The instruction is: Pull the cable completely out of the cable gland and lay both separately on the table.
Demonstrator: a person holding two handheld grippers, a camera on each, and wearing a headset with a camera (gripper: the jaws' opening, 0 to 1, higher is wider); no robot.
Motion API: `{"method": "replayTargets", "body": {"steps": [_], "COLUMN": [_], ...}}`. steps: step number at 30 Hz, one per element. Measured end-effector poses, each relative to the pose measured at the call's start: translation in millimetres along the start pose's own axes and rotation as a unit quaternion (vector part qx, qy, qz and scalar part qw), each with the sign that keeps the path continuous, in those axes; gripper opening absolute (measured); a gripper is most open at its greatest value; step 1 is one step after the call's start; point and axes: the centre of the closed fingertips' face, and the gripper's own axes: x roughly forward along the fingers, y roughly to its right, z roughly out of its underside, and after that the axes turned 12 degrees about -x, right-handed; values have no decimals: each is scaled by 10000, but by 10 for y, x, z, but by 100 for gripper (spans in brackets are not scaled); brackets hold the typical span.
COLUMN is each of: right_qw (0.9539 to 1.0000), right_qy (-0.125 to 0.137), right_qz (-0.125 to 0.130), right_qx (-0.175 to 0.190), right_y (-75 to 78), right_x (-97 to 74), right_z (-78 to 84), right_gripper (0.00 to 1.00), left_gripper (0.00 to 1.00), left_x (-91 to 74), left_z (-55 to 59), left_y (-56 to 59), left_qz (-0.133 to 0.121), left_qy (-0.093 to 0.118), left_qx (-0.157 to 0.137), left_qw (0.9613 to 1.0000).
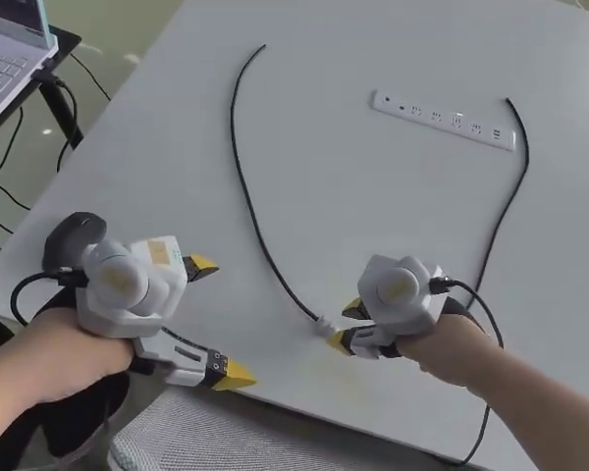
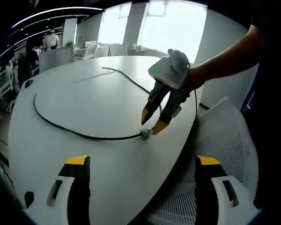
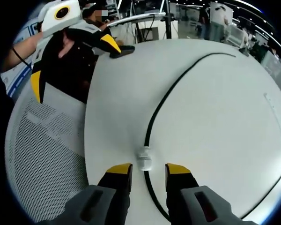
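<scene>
A long black cable (image 1: 250, 211) curves across the white table (image 1: 373, 216) and ends near the front edge in a small white cable gland (image 1: 323, 325). My right gripper (image 1: 347, 325) hovers right at the gland, jaws open. In the right gripper view the gland (image 3: 143, 159) sits just ahead of the yellow tips of the right gripper (image 3: 147, 169), and the cable (image 3: 155, 112) runs on back between them. My left gripper (image 1: 219, 319) is wide open and empty at the table's near edge. Its own view shows the gland (image 2: 145, 134) and right gripper (image 2: 152, 123) ahead.
A white power strip (image 1: 442, 120) lies at the far right, its black lead (image 1: 506, 201) trailing down toward my right arm. A laptop (image 1: 5, 49) stands on a side stand at the upper left. A grey mesh chair (image 1: 177, 437) sits below the table's near edge.
</scene>
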Motion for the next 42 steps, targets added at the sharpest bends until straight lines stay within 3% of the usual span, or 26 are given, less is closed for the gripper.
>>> {"method": "replayTargets", "body": {"steps": [17, 27, 38, 42], "right_qw": [9999, 9998, 9999, 9998], "right_qy": [-50, -119, -85, -63], "right_qz": [-101, -51, -142, -182], "right_qx": [-54, -117, -27, -4], "right_y": [-36, -24, -42, -63], "right_x": [102, 85, -61, -138], "right_z": [-20, -13, -98, -125], "right_gripper": [9, 8, 7, 7], "left_gripper": [91, 90, 91, 91], "left_x": [-30, -30, 2, 18], "left_z": [63, 55, -38, -121], "left_y": [-36, -22, 36, 95], "left_qz": [-50, -30, 36, 109], "left_qy": [-28, -20, -40, -37], "left_qx": [-72, -67, 58, 180], "left_qw": [10000, 10000, 10000, 9998]}}
